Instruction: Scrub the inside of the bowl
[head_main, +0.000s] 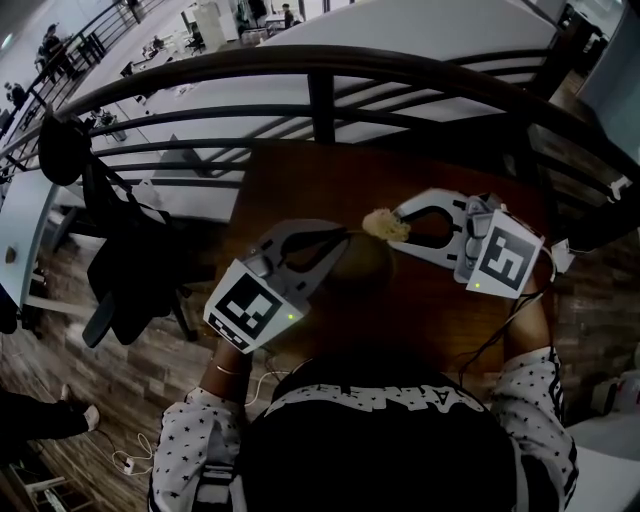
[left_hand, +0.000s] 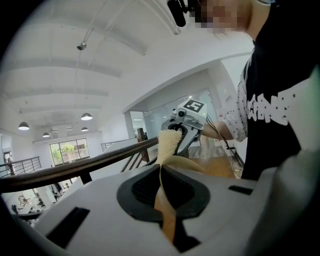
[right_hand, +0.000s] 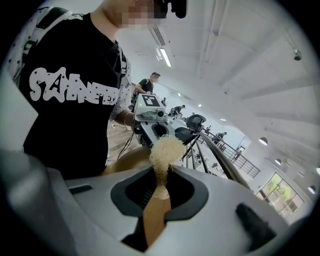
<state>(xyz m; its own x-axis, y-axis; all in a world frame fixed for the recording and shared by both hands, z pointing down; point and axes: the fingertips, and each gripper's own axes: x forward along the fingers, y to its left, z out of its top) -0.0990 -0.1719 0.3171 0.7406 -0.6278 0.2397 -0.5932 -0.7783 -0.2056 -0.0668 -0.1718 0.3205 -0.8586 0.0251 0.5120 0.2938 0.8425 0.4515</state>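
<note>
Left tool (head_main: 342, 236) is clamped on the rim of the wooden bowl (head_main: 362, 268) — I see the thin edge pinched between its jaws. The bowl is over the brown worktop (head_main: 430, 325), between the two tools. Right tool (head_main: 396, 222) is closed on a pale fibrous scrubber (head_main: 383, 225) — the tuft sits at the bowl's far rim.

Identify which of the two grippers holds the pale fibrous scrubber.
The right gripper: its jaws pinch the scrubber, whereas the left gripper is clamped on the rim of the wooden bowl.
</note>
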